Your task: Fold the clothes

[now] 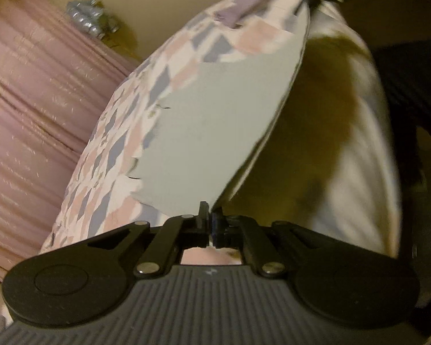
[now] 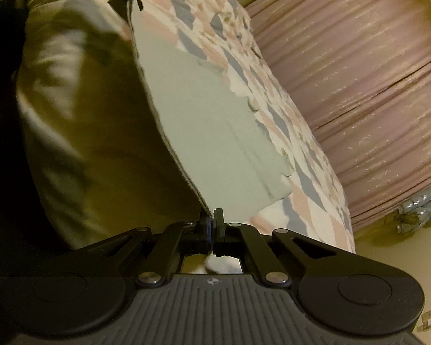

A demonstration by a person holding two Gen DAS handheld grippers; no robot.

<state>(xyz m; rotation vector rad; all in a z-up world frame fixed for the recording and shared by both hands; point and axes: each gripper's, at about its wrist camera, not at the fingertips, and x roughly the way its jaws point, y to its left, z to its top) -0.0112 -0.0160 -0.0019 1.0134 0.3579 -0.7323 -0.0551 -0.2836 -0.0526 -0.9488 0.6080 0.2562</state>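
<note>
Two corners of one pale green garment (image 1: 215, 132) are pinched, so we hold it stretched in the air between our grippers. Our left gripper (image 1: 210, 220) is clamped on its near corner; our right gripper (image 2: 211, 224) grips the opposite one. Beyond the cloth lies a patchwork quilt (image 2: 273, 109), and further out hangs a pink pleated curtain (image 1: 34, 109).

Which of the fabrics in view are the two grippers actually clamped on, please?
The plain pale green cloth, stretched taut between the left gripper and right gripper. The patchwork bedcover and pink curtain go unheld.
</note>
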